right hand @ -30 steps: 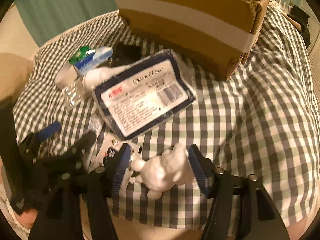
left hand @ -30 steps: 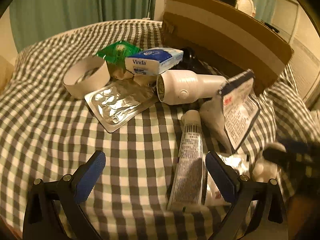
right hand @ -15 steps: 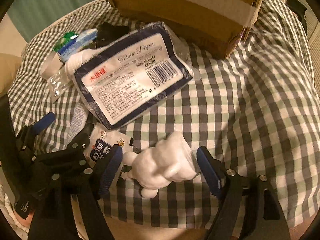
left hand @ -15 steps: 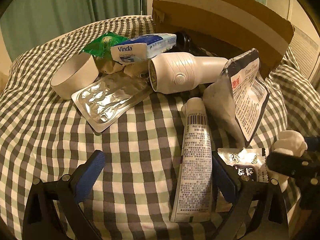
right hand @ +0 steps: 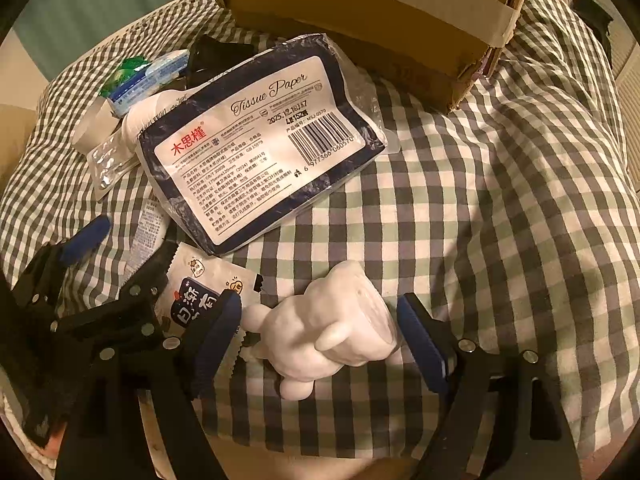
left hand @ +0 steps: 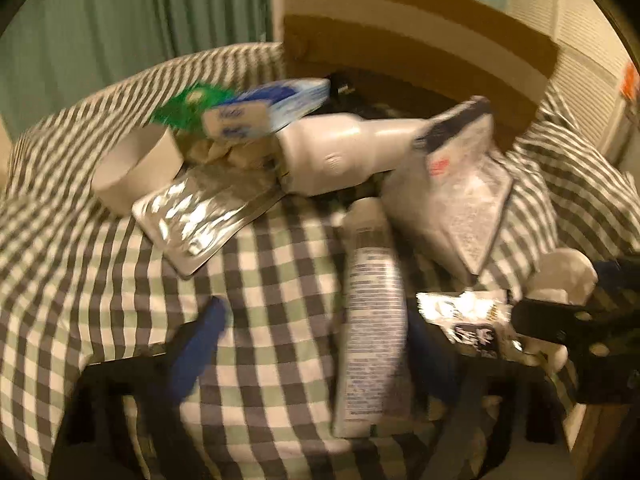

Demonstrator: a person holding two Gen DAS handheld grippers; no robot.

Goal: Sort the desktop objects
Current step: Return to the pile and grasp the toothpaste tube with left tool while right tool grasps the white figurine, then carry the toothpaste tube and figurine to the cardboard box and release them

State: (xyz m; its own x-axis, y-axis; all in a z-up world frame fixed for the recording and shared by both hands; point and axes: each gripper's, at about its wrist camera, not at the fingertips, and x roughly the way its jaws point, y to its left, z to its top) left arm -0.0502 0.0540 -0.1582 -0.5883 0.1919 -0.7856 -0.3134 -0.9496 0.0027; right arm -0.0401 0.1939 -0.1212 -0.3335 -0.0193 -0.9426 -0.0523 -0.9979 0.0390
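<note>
Sorting has barely begun: clutter still crowds the cardboard box (right hand: 360,12) at upper frame. Right gripper (right hand: 320,336) spread around the white figurine (right hand: 332,324); left gripper (left hand: 316,344) spread around the tube (left hand: 372,320).

Both views are dim, washed in warm yellowish indoor light, with black corners outside the round fisheye edge. The left wrist view is smeared by motion blur: the checked cloth (left hand: 280,280) streaks, and glare flares off the foil pack (left hand: 200,216) left of centre. The right wrist view is sharp, the tissue pack (right hand: 260,152) print legible, straight lines bowing near the rim.
</note>
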